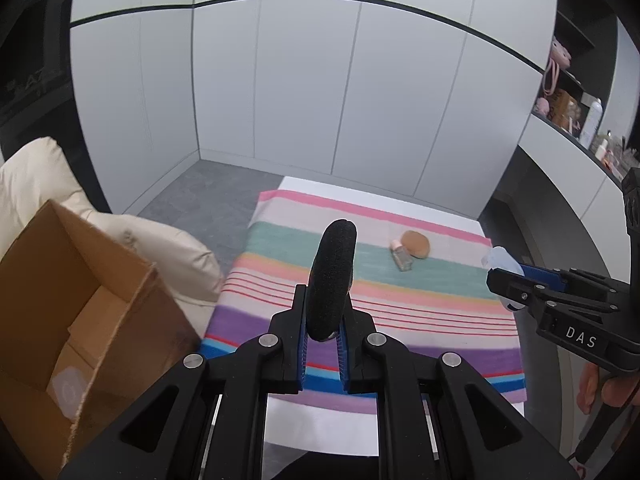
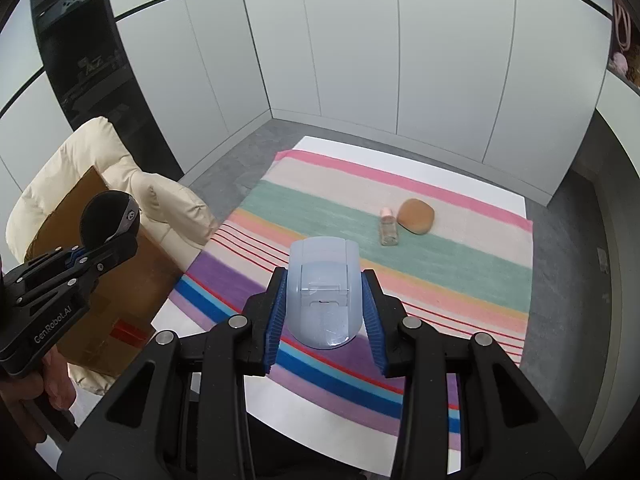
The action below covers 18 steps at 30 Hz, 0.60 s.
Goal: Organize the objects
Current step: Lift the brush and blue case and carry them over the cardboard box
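Beside the striped cloth (image 2: 460,264) sits a cardboard box (image 1: 80,320), open-topped.

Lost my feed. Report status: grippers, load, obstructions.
Left gripper shut on black pad. Right gripper shut on pale blue case. Bottle, brown puff on striped cloth. Cardboard box unobstructed.

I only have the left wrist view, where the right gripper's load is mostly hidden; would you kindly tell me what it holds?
Observer: The right gripper is shut on a pale blue translucent plastic case with a rounded top.
Operator: Thanks; what about the black fuzzy item in my left gripper, seen edge-on here?
Observer: Its face is round, with a grey rim.
Operator: Anything on the outer side of the brown cardboard box?
Observer: Red tape, low down.
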{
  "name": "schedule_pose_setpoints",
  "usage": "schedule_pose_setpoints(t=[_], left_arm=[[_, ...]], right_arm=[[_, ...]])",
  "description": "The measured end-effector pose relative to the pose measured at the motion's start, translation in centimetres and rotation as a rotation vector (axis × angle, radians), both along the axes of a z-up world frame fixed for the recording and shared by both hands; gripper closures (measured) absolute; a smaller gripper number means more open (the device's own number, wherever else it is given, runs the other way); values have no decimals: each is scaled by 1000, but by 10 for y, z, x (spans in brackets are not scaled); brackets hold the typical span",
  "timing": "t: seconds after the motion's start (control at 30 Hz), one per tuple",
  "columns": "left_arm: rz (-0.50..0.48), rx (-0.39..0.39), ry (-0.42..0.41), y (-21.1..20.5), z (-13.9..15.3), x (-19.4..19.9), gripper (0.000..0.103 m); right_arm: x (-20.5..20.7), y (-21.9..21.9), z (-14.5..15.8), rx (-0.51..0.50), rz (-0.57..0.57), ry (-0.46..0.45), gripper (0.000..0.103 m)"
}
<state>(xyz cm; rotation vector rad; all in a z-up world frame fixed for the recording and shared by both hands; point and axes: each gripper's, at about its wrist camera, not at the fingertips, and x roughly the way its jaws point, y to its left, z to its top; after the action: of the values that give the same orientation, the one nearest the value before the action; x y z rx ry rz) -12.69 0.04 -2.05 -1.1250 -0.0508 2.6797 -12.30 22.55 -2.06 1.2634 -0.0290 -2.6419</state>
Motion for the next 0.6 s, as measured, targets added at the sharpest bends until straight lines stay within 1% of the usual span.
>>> schedule_pose_setpoints(t=[0.27,0.6], left_arm=[[68,6,1,-36,0,2,91],[130,4,-5,-73,-4,9,91]], right_arm=[[-6,-32,0,5,46,5,65],[-9,-72,-1,10,111,13,65]])
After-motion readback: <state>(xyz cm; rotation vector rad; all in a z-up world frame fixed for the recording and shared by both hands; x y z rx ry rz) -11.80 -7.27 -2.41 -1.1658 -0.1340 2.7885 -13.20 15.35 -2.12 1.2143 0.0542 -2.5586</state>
